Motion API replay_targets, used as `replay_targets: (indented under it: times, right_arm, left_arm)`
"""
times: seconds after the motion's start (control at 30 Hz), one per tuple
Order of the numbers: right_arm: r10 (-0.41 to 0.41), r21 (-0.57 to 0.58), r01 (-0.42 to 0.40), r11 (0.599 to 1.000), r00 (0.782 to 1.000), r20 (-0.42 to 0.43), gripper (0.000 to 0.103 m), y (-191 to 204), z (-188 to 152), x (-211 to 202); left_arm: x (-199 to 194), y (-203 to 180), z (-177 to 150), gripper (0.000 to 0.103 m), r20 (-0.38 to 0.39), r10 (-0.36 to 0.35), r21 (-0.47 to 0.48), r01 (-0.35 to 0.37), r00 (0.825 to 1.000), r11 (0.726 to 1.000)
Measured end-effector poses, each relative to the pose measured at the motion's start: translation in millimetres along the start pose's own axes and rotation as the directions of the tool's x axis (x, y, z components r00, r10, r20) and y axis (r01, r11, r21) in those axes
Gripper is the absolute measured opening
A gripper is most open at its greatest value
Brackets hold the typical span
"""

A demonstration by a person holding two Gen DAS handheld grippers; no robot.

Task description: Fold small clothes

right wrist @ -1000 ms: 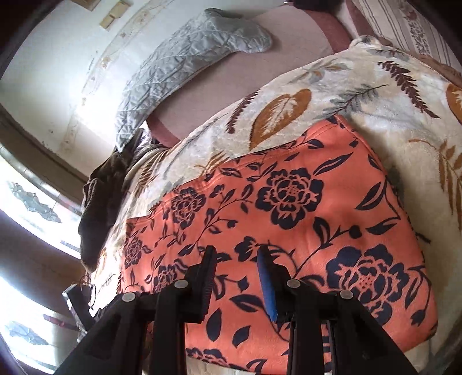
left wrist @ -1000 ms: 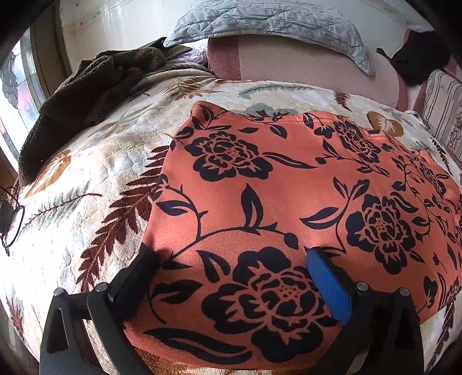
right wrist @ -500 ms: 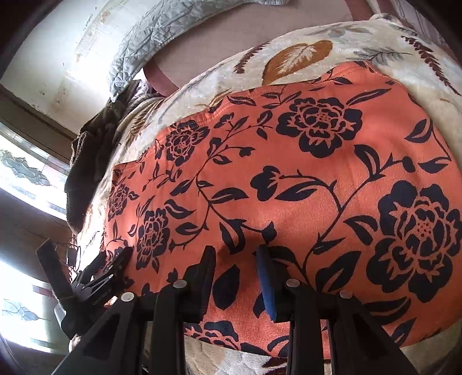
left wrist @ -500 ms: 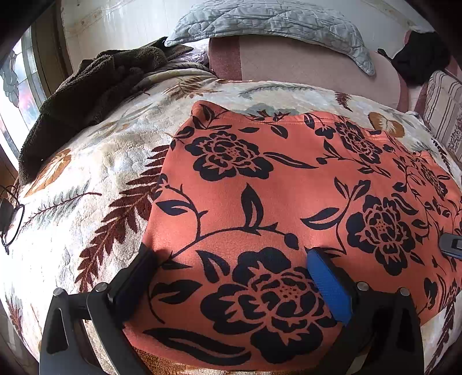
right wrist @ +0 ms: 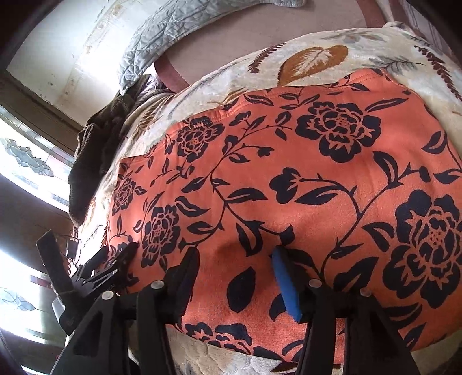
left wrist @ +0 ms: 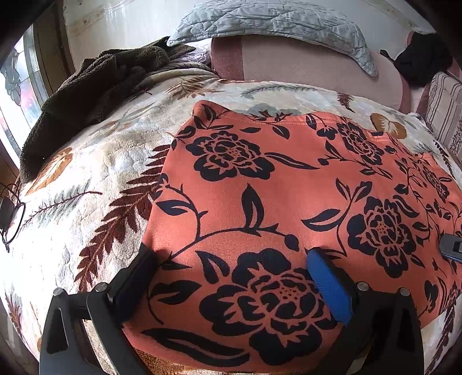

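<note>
An orange cloth with black flowers (left wrist: 288, 187) lies flat on a cream blanket with leaf patterns (left wrist: 86, 187). The left gripper (left wrist: 231, 268) stands wide open over the near edge of the cloth, one black finger at the cloth's left edge and one blue pad (left wrist: 329, 285) on the fabric. A brown towel (left wrist: 86, 92) lies far left, and a grey quilted pillow (left wrist: 268, 20) is behind.

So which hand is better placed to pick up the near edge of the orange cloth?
Left: its tongs stand wide across the orange cloth's near corner. The right tongs are opening further along it.
</note>
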State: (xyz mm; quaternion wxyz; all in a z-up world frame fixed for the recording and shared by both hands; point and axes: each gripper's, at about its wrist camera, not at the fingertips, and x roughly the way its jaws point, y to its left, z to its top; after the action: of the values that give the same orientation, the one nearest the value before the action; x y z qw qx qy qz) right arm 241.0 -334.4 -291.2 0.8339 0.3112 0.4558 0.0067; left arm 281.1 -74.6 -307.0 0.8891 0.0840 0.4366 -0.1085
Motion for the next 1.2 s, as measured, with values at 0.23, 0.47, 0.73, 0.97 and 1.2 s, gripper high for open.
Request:
replay_targets:
  times: [0.23, 0.47, 0.73, 0.97, 1.2]
  right_arm:
    - [0.014, 0.027, -0.014, 1.0, 1.0, -0.004, 0.05, -5.8, 3.2, -3.7]
    - [-0.116, 0.134, 0.092, 0.987, 0.977, 0.182, 0.047, -36.6, 27.0, -50.1]
    - [-0.159, 0.295, 0.117, 0.948, 0.979, 0.124, 0.045, -79.3, 32.7, -43.0]
    - [-0.094, 0.221, 0.052, 0.974, 0.979, 0.182, 0.045, -42.9, 35.3, -37.7]
    - [-0.094, 0.037, 0.092, 0.995, 0.994, 0.063, 0.046, 11.8, 27.2, 13.2]
  left_arm:
    - [-4.0, -1.1, 6.1, 0.103, -0.055, 0.009, -0.006, -0.009, 0.998, 1.0]
    - [-35.5, 36.5, 26.1, 0.103, 0.103, 0.12, -0.119, -0.108, 0.987, 0.987]
    - [7.0, 60.5, 24.2, 0.103, -0.125, 0.11, -0.205, -0.134, 0.986, 0.969]
    - [-9.1, 70.5, 34.4, 0.103, -0.045, 0.213, -0.222, -0.218, 0.976, 0.95]
    - [10.4, 86.1, 28.9, 0.103, -0.136, 0.206, -0.222, -0.233, 0.969, 0.947]
